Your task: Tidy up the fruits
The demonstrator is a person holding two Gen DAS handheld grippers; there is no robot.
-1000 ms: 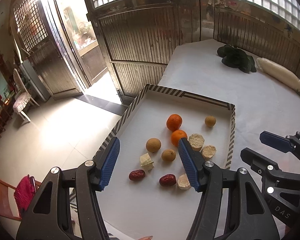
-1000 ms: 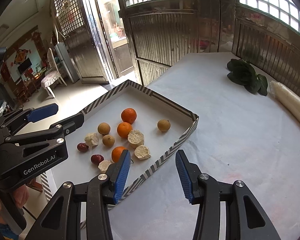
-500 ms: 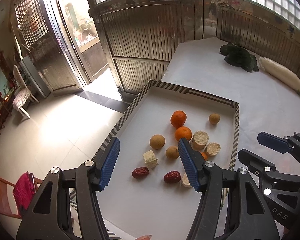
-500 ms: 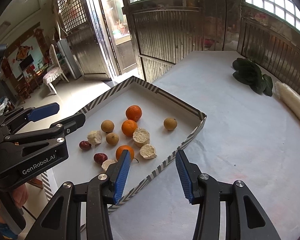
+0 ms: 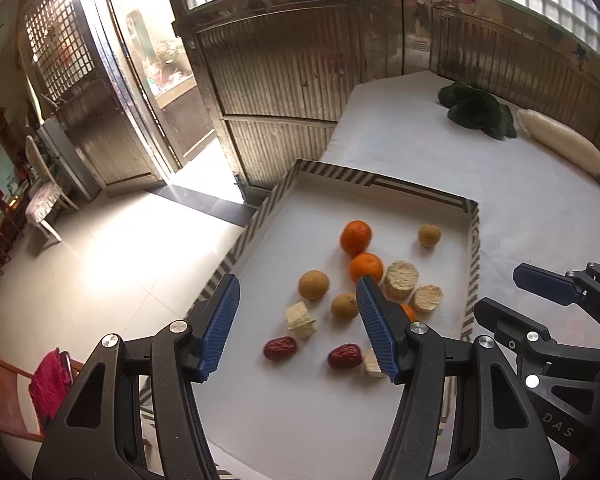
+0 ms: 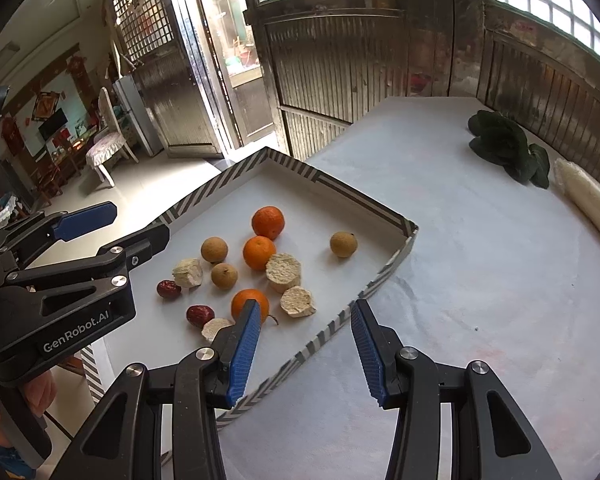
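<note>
In the left wrist view, our left claw (image 5: 298,320) stood wide and held nothing, hovering over the near part of the tray (image 5: 474,248). Between its fingers lay a pale cube (image 5: 300,320) and a brown longan (image 5: 344,306), with a larger longan (image 5: 313,285) just beyond them. Two red dates (image 5: 280,348) lay nearer to us, one of them (image 5: 344,356) close by the right finger. Past the right fingertip we saw two oranges (image 5: 356,236), one behind the other, two pale round slices (image 5: 402,274), and a lone longan (image 5: 429,235) farther off to the right. A third orange was mostly hidden behind that finger. Our right claw (image 5: 496,294) showed at the right edge, outside the tray.

In the right wrist view, our right claw (image 6: 304,316) was also wide and empty, straddling the tray's (image 6: 364,200) striped near wall: its left finger (image 6: 244,344) hung over the inside, its right finger over the white table (image 6: 480,280). The near orange (image 6: 249,302) sat just past the left fingertip. Far ahead to the right lay dark greens (image 6: 508,148) and a white roll (image 6: 592,204). The left claw (image 6: 112,226) reached in from the left.
</note>
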